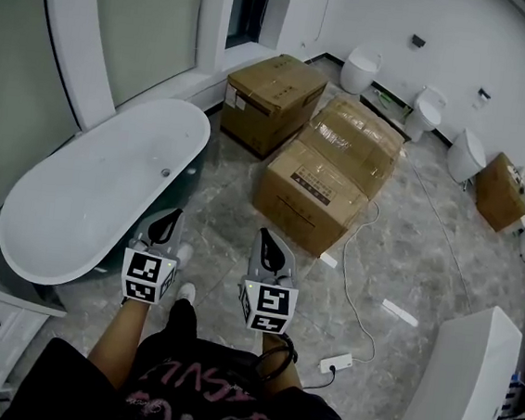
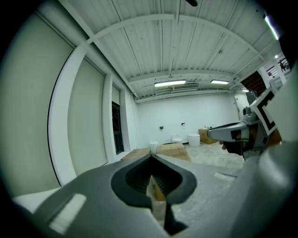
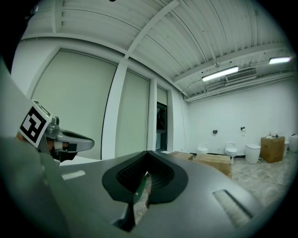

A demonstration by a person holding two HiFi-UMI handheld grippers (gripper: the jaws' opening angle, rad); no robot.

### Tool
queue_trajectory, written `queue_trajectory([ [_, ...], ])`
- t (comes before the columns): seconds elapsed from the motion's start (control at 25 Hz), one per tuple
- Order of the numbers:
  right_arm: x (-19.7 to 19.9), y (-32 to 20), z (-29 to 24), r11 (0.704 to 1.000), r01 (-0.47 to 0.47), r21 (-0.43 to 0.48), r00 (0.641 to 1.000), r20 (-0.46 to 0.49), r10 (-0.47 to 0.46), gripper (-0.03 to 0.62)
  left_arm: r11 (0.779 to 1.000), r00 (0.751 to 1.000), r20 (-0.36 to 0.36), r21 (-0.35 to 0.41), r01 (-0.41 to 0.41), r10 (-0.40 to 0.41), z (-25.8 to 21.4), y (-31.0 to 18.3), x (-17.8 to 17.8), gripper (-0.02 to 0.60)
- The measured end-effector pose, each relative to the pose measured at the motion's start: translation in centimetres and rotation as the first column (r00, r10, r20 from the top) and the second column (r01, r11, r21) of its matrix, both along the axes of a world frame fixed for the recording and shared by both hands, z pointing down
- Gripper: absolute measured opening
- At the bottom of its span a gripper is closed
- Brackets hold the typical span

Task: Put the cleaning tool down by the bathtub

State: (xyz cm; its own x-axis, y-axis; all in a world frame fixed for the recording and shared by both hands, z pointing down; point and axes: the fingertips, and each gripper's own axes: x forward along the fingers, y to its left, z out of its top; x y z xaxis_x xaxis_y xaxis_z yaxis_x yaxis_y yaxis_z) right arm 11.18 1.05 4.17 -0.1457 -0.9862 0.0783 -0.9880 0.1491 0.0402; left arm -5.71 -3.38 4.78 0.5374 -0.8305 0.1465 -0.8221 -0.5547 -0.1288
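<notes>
**Two empty grippers held beside a white bathtub**

The head view looks down at a person standing on a marble floor (image 1: 407, 257). The left hand-held gripper (image 1: 165, 227) and right hand-held gripper (image 1: 272, 248) both point forward, jaws closed together with nothing between them. The bathtub (image 1: 97, 187) lies just left of the left one. No cleaning tool shows in any view, so its place cannot be told. In my judgement, it belongs flat on the floor along the bathtub's near side, clear of the cardboard boxes (image 1: 326, 179) and the white cable (image 1: 352, 288).

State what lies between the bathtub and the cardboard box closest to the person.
Nothing stands there: the head view shows only bare marbled floor between the bathtub and that cardboard box.
</notes>
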Motion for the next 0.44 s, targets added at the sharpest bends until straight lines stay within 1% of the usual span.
queue_trajectory([
  [0.2,-0.18,0.34,0.22,1.000,0.006,0.001,1.000,-0.004,-0.006,0.012,1.000,1.000,-0.009,-0.007,0.010,-0.010,0.32,0.44,-0.50,0.000],
  [0.44,-0.39,-0.47,-0.05,1.000,0.013,0.008,1.000,-0.001,-0.013,0.012,1.000,1.000,-0.013,-0.004,0.015,-0.015,0.31,-0.42,-0.89,0.000],
])
